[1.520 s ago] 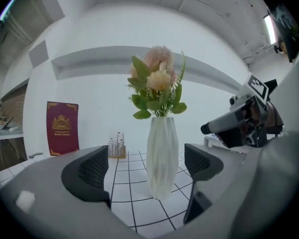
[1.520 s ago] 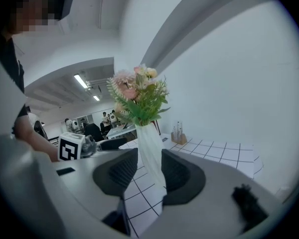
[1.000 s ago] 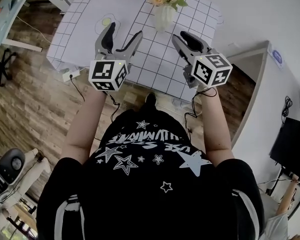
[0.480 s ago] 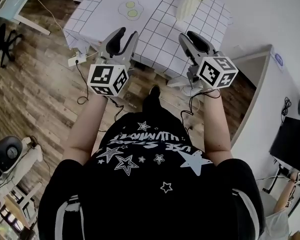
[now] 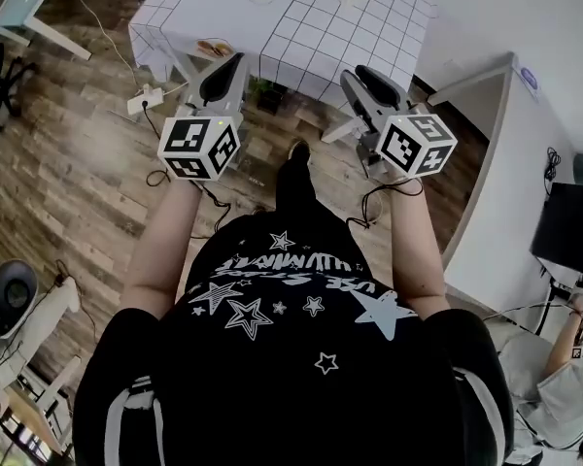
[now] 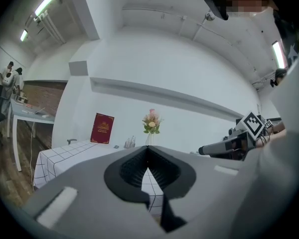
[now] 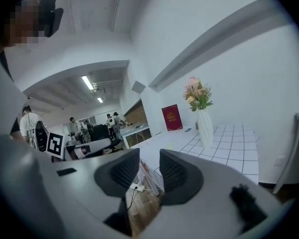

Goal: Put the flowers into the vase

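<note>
Pink flowers [image 7: 196,95] stand in the tall white vase [image 7: 205,128] ahead; left gripper [image 6: 148,156] closed empty, right gripper [image 7: 142,171] wide, just narrowing, empty; retreat steadily.

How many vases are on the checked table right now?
1: a white vase, flowers already in it, upright on the table. Part of the tabletop is out of frame, so another could be hidden.
</note>
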Motion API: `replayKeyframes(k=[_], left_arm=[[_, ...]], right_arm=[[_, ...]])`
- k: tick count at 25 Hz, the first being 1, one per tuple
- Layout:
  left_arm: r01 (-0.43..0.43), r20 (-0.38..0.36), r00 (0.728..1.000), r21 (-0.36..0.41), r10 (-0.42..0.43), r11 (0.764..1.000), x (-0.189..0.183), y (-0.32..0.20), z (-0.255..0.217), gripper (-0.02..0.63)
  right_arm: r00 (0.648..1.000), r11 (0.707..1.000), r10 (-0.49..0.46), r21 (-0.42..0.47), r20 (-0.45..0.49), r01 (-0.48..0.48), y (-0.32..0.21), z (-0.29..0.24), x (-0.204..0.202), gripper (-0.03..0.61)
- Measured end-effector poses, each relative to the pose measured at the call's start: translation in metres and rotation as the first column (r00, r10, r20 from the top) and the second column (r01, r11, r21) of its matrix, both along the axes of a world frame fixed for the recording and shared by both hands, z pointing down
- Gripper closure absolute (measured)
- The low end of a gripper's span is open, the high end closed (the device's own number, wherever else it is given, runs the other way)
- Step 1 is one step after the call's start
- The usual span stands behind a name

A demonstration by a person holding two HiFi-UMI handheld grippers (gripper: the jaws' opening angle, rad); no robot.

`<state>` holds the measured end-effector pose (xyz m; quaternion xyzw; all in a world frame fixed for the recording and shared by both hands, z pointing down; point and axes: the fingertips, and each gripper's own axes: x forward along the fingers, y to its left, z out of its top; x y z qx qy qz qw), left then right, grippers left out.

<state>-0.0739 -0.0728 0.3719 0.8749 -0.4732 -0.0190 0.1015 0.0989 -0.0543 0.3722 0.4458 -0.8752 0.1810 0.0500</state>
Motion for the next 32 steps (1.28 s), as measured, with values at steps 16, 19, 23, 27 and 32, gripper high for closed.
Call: replayKeyframes(k=[16, 19, 23, 27, 32], left_arm=[[-0.062, -0.057, 0.997, -0.028, 0.06, 0.998, -0.028, 0.088, 0.008, 0.604], [-0.061, -0.039, 0.997, -0.014, 0.061, 0.998, -0.03, 0.098, 0.006, 0.604], [-0.039, -0.034, 0.999, -0.016, 0.039, 0.999, -0.03, 0.109, 0.002, 0.604], [-0.011, -0.017, 1.0, -0.028, 0.01, 1.0, -0.022, 0.128, 0.0, 0.604], [0.01, 0.013, 1.0, -0.026, -0.009, 1.0, -0.001, 0.158, -0.006, 0.604]], right_arm=[[0.998, 0.998, 0.069, -0.001, -0.011, -0.069, 0.108, -0.006, -0.017, 0.561], [0.999, 0.999, 0.037, 0.01, -0.028, -0.036, 0.112, -0.009, -0.026, 0.56], [1.0, 1.0, -0.001, 0.027, -0.013, 0.001, 0.114, -0.016, -0.035, 0.563], [0.999, 0.999, -0.039, 0.027, -0.011, 0.04, 0.123, -0.018, -0.034, 0.565], [0.998, 0.997, -0.069, 0.027, -0.01, 0.069, 0.152, -0.017, -0.016, 0.566]])
